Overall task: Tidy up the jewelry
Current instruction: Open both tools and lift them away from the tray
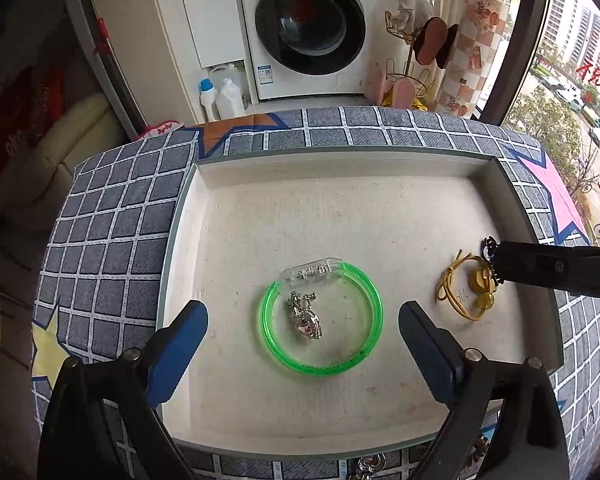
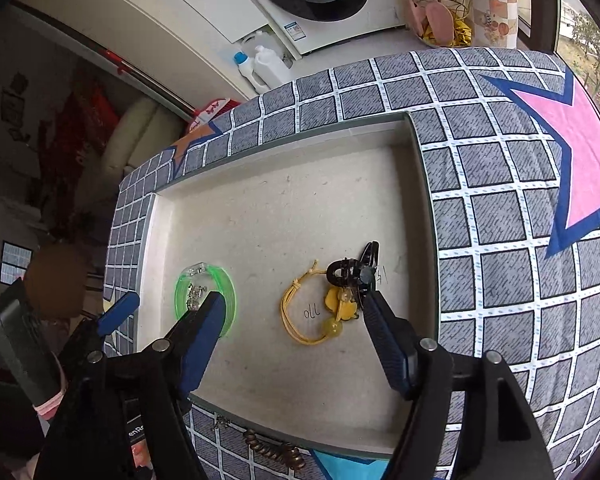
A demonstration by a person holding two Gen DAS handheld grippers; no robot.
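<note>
- A green bangle (image 1: 322,318) lies in the white tray (image 1: 340,428), ringing a silver earring (image 1: 306,315); a yellow hair tie (image 2: 314,310) and black clip (image 2: 346,270) lie well to its right.
- The tray sits on a grid-patterned cloth (image 1: 100,248); a washing machine (image 1: 308,28) stands beyond.
- The left gripper (image 1: 303,344) hovers wide open, empty, straddling the bangle.
- The right gripper (image 2: 290,316) is spread open around the hair tie, holding nothing.

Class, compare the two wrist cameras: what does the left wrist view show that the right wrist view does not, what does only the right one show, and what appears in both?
Only the left wrist view: the window's street scene with parked cars, and the whole washing machine door.

Only the right wrist view: the black hair clip clearly, beside the right gripper, plus a brown coiled hair tie on the cloth at the tray's near edge.

Both: the tray, the green bangle around a silver earring, the yellow cord bracelet, and the detergent bottles.
</note>
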